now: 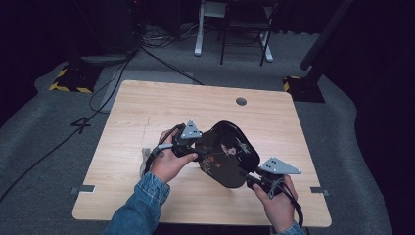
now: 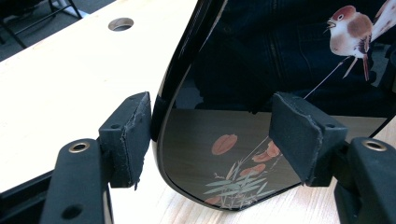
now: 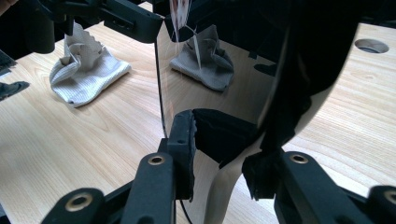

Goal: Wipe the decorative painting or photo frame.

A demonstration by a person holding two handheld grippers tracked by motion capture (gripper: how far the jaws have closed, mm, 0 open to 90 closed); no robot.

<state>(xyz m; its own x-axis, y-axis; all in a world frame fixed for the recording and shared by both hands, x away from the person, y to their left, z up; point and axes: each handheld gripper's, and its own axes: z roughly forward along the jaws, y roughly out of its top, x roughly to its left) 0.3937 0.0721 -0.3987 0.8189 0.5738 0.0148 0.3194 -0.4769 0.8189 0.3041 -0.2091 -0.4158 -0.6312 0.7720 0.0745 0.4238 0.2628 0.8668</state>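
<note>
Both grippers are seen at a black tray [image 1: 226, 154] in the middle of the table [image 1: 147, 103]. The right gripper [image 1: 250, 177] is held at the near right of the tray. In the right gripper view its jaws are clamped on the tray's rim [image 3: 224, 154], one pad on each face, and the tray is stood up on its edge. The left gripper [image 1: 195, 149] is held at the left of the tray. In the left gripper view its jaws are apart: the left pad [image 2: 133, 135] is touching the tray's outer edge, but the right pad [image 2: 299, 135] is kept off the shiny inside, so the tray is not yet pinched there. A bird [image 2: 352, 28] and red flowers [image 2: 243, 158] are painted inside the tray.

A pale cloth [image 3: 88, 74] is seen lying crumpled on the table, to the left of the left hand [image 1: 169, 164]. A round hole [image 1: 241, 101] is cut in the far part of the table. Blue sleeves [image 1: 142, 205] are worn on the arms.
</note>
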